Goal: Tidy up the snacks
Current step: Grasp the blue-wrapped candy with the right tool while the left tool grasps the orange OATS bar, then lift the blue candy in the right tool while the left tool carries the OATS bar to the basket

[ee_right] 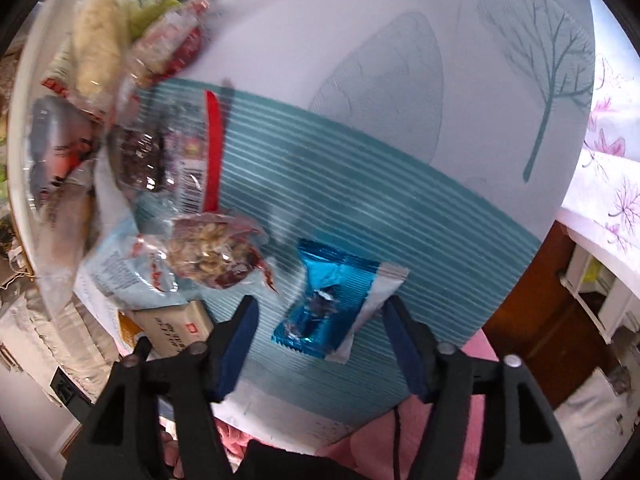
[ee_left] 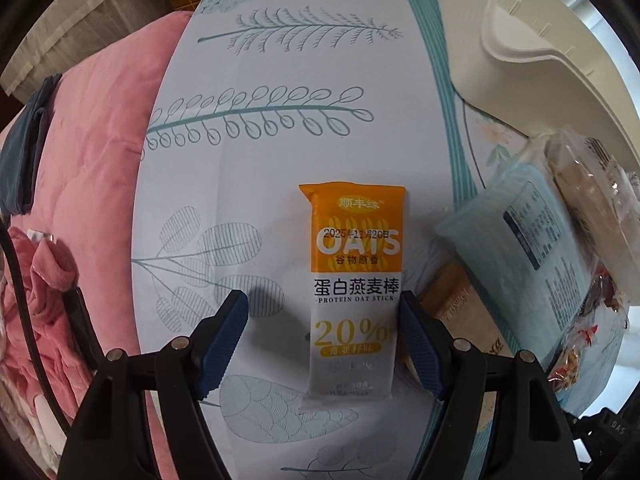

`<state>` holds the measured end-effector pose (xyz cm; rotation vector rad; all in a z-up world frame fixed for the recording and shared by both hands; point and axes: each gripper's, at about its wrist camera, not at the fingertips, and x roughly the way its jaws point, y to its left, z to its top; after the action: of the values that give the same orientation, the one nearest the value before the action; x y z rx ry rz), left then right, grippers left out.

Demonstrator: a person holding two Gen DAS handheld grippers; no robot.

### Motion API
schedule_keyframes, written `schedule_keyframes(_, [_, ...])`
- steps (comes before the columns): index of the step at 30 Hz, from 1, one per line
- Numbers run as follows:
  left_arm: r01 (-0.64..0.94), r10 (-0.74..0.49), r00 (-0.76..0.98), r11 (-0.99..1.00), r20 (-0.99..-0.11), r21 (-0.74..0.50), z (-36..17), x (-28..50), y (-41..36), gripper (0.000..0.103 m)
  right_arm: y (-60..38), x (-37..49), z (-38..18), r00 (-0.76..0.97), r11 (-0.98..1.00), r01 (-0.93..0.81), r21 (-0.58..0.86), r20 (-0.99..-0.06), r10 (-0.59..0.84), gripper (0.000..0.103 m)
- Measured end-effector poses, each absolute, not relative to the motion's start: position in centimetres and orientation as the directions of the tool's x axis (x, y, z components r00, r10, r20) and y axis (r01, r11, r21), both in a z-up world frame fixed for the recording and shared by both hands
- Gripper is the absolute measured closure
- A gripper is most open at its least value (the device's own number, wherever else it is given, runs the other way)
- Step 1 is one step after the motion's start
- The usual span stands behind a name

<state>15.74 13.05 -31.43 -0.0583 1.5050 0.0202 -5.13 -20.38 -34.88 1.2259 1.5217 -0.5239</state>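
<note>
Left wrist view, count by kind:
- protein oat stick (ee_left: 354, 280), orange-and-white wrapper: 1, lying alone.
- pale blue packet (ee_left: 532, 256) with printed back label: 1.
- brown carton (ee_left: 460, 312), partly hidden: 1.
- clear wrapped snacks at the right edge: at least 2; blurred, exact count not readable.
- cream tray (ee_left: 540, 48): 1.
- pink quilt (ee_left: 92, 152): 1.

Right wrist view, count by kind:
- blue foil packet (ee_right: 332, 304) with a white end: 1.
- clear bag of nuts (ee_right: 212, 252): 1.
- clear packet with a red strip (ee_right: 176, 152) and barcode: 1.
- heap of further wrappers at upper left: several, motion-blurred, not countable.
</note>
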Motion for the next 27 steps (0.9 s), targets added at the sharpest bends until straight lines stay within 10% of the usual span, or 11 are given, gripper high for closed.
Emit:
schedule_keyframes(8, [-0.060, -0.008, 0.082, 0.998, -0.997, -0.013, -31.2, 15.8, 13.1, 0.064, -20.0, -4.4, -35.4, 0.047, 0.392, 0.891, 0.228, -0.906, 0.421, 0.063])
schedule_keyframes(27, [-0.067, -0.130, 0.179, 0.987, -0.975, -0.144, -22.8, 11.4, 16.8, 0.065, -13.7, -3.4, -30.9, 0.174, 0.488, 0.795, 0.360, -0.906, 0.385, 0.071])
